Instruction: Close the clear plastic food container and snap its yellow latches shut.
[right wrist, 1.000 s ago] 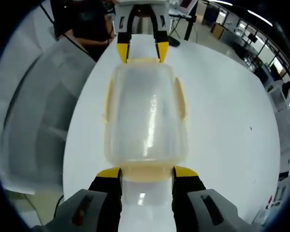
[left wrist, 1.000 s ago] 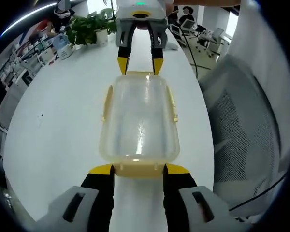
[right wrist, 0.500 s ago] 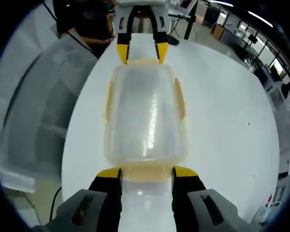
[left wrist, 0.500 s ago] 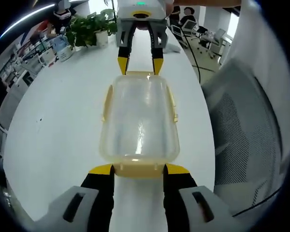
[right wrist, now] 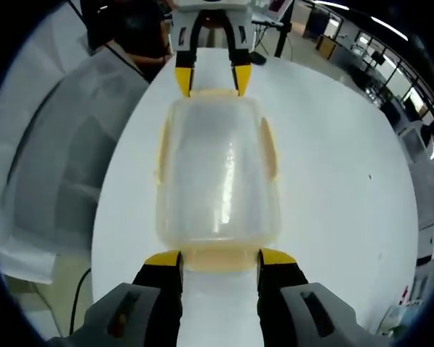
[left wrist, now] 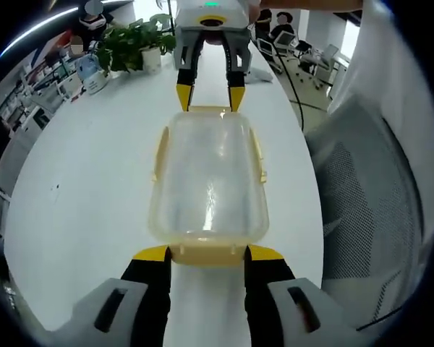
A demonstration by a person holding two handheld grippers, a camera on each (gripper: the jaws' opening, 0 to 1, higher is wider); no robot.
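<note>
The clear plastic container (left wrist: pixel 208 177) lies with its lid on over the white table (left wrist: pixel 87 166), between my two grippers. My left gripper (left wrist: pixel 208 253) is shut on the yellow end latch (left wrist: pixel 207 254) at the near end. At the far end the right gripper (left wrist: pixel 210 90) pinches the opposite latch. From the right gripper view, the container (right wrist: pixel 217 170) runs away from my right gripper (right wrist: pixel 220 258), which is shut on its near yellow latch (right wrist: pixel 218 259), and the left gripper (right wrist: pixel 210 76) holds the far end. The yellow side latches (left wrist: pixel 159 152) (right wrist: pixel 271 148) lie along the long sides.
A grey mesh chair (left wrist: pixel 362 188) stands by the table's edge, also the chair (right wrist: pixel 65 144) in the right gripper view. Potted plants (left wrist: pixel 134 43) and a bottle stand at the table's far end. A person in dark clothes (right wrist: pixel 130 29) sits beyond the table.
The background has slid a little in both views while the container and both grippers keep the same relation. Both holds are unchanged.
</note>
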